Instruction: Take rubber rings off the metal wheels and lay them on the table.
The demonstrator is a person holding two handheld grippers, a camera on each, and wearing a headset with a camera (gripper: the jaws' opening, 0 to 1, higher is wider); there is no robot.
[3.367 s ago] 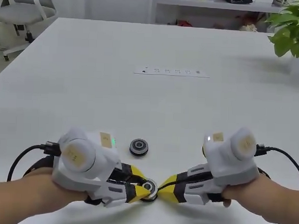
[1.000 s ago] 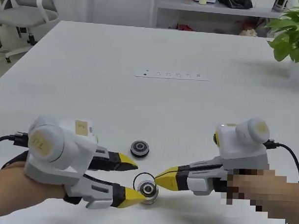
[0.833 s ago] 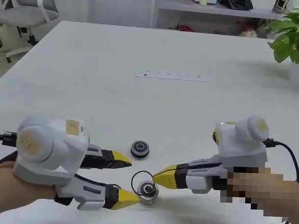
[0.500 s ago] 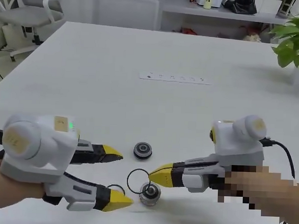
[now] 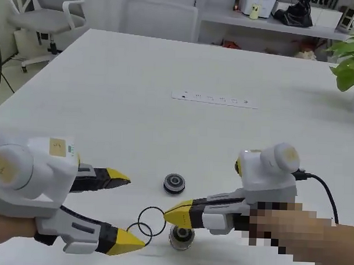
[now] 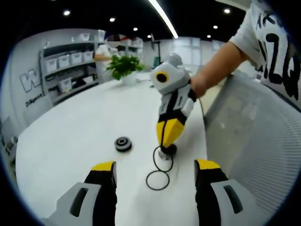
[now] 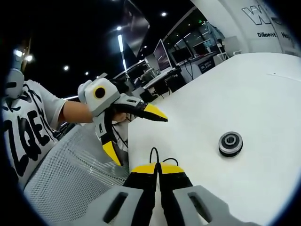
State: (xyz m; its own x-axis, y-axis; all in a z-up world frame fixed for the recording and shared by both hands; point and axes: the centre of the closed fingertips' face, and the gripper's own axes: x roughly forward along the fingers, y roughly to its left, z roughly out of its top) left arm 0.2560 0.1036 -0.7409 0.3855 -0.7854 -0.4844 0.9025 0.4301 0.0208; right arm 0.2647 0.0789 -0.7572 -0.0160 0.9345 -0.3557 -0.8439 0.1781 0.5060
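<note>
Between right gripper (image 5: 169, 213) fingers (image 7: 142, 175), a rubber ring (image 5: 152, 208)

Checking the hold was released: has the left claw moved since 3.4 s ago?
Yes. The left claw has opened and backed off to the left of the far wheel; earlier its tips met at the near wheel, just in front of the far one.

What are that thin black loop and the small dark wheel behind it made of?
The thin black loop: probably rubber; matte, no glint, slender as a cord, pinched at the tip of the shut right gripper. The small round wheel: seemingly metal; its hub glints silver. The dark matte band around its rim looks like rubber.
</note>
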